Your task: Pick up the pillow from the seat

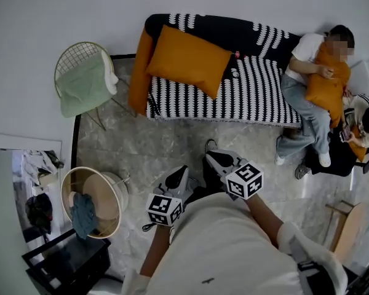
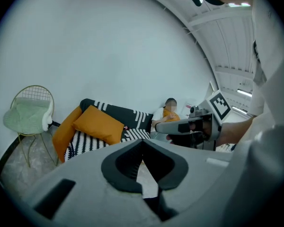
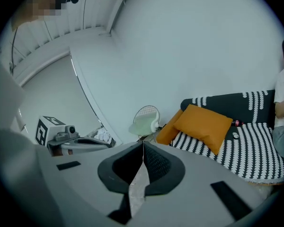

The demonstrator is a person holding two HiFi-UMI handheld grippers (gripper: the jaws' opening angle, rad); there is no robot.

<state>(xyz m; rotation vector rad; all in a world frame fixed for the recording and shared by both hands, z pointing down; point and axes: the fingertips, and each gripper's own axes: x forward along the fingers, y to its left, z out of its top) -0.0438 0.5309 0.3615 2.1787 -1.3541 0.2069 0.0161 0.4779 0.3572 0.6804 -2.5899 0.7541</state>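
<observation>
Head view: the orange pillow (image 1: 187,60) lies tilted on the left part of the sofa (image 1: 252,94) seat, its top edge against the backrest, well apart from both grippers. A second orange cushion (image 1: 141,63) hangs over the sofa's left end, just beside the pillow. A seated person (image 1: 307,82) at the right end hugs another orange pillow. A second person (image 1: 363,125) sits lower, just beside the first. The left gripper (image 1: 182,174) and right gripper (image 1: 214,157) are held over the marble floor (image 1: 154,146) in front of the sofa, tips pointing toward it.

Left gripper view: jaws closed tip to tip, nothing between them. The pillow sits left of centre beyond them, and the right gripper crosses the frame at right.

Right gripper view: jaws also pressed together, empty. The pillow is right of centre and the left gripper shows at the left edge.

Both gripper views also show the wall and ceiling, which the head view lacks.

A wire chair (image 1: 83,82) with a green cushion stands left of the sofa and shows in all three views.

Only the head view shows the round basket (image 1: 114,223) at lower left, with a blue cloth (image 1: 83,217) inside it. A black stand (image 1: 64,263) sits just beside it.
</observation>
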